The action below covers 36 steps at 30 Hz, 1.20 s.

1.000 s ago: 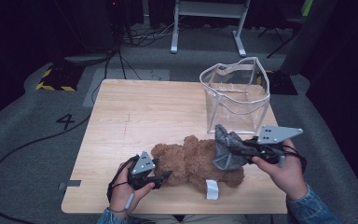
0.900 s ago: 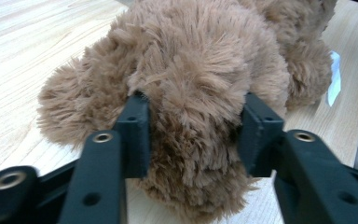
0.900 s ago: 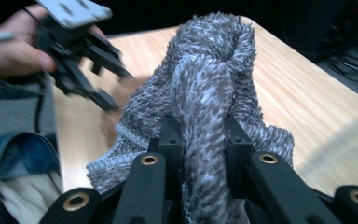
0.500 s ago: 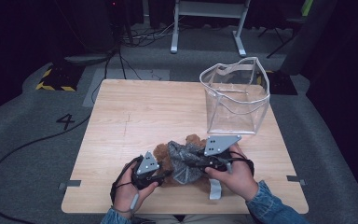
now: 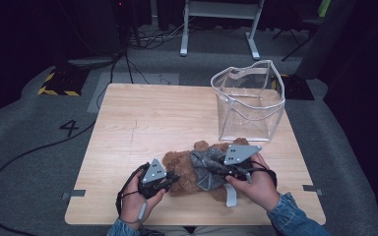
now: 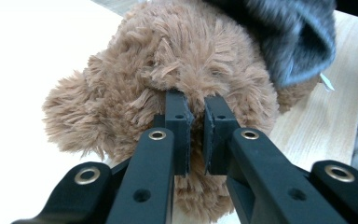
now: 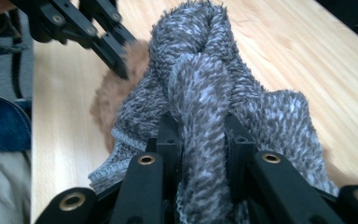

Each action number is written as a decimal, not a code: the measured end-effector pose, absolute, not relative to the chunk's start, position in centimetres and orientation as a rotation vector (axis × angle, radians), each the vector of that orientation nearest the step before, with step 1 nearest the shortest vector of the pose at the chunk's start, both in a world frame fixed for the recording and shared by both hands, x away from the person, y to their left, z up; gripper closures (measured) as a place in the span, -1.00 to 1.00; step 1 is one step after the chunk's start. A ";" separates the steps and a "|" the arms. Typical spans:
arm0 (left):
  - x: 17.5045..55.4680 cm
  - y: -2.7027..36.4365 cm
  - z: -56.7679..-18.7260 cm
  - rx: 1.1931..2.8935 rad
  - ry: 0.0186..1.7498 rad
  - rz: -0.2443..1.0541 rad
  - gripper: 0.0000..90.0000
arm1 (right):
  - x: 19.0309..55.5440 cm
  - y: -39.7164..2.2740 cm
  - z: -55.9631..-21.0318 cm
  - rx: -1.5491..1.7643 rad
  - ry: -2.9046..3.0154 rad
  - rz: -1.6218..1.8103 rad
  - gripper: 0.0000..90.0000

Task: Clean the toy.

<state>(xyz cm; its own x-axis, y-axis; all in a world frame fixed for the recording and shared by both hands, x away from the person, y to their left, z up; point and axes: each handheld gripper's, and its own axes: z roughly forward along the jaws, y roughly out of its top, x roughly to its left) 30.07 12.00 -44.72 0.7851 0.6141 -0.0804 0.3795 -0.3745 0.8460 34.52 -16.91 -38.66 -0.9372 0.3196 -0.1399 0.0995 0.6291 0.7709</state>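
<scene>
Here we work a grey cloth (image 5: 205,169) over a brown bear (image 5: 184,169) that lies near the front edge of the wooden surface (image 5: 142,123). Our left tool (image 6: 195,122) has just been closing and now pinches the plush fur at one end of the bear, its jaws nearly together with fur caught between them. Our right tool (image 7: 200,135) is clamped on a bunched fold of the cloth, which drapes across the bear's middle, touching it. By our reading the job is partway along: both grips are made and the cloth sits on the bear, but it looks loose and rumpled rather than fitted, so pulling it into place is left. A clear bag (image 5: 248,101) stands open and upright toward the far right of the surface, well apart from the bear and with nothing visible in it. Around us the room is dark, with grey carpet (image 5: 39,147), a floor marking "4" (image 5: 70,128) and a cable (image 5: 24,157) trailing off to the left.
</scene>
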 end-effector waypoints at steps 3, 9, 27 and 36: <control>30.1 12.0 -44.7 2.004 0.745 0.308 0.84 | 34.7 -18.6 -38.6 0.392 2.569 1.197 0.64; 30.2 11.8 -44.8 1.986 0.743 0.314 0.83 | 34.9 -22.1 -39.3 0.508 2.523 1.210 0.64; 30.1 12.0 -44.5 1.951 0.753 0.346 0.74 | 35.4 -31.7 -41.7 0.863 2.401 1.109 0.65; 29.2 12.1 -43.8 1.953 0.735 0.371 -0.01 | 32.8 -28.1 -36.2 0.632 2.381 1.251 0.65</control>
